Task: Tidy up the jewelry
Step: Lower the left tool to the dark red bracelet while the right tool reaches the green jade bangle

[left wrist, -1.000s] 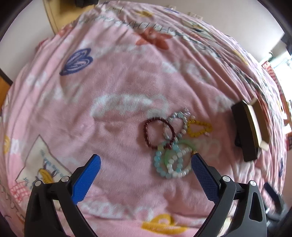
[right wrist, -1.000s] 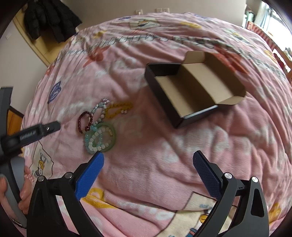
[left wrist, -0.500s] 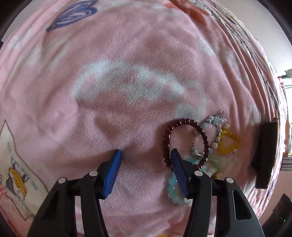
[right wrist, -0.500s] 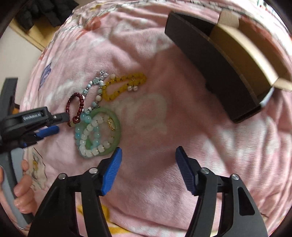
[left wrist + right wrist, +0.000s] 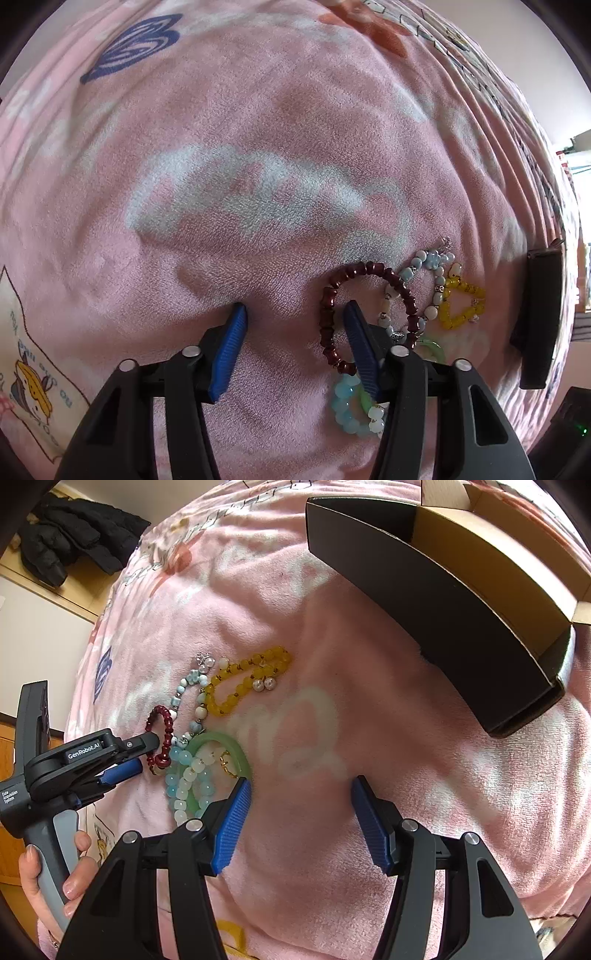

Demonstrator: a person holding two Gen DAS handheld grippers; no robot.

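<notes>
Several bead bracelets lie in a heap on the pink blanket (image 5: 258,147). My left gripper (image 5: 295,305) points down into the blanket, jaws closing. Its right fingertip stands inside the dark red bracelet (image 5: 327,325), whose left side lies between the fingers with no pad pressing on it. A yellow bracelet (image 5: 461,306) and a pale blue one (image 5: 424,262) lie to the right. In the right wrist view my right gripper (image 5: 301,780) is half open on bare blanket. Its left finger touches the green bangle (image 5: 229,744), beside the light blue and white beads (image 5: 184,782).
An open black box (image 5: 443,602) with a brown cardboard inside sits at the upper right of the heap, and shows as a dark edge (image 5: 539,317) in the left wrist view. A person's hand (image 5: 74,867) holds the left gripper's handle. A black jacket (image 5: 74,535) lies beyond the bed.
Both grippers came down onto the blanket and their jaws narrowed from wide to about half. The left gripper's right finger went inside the dark red bracelet; the right gripper's left finger reached the green bangle.
</notes>
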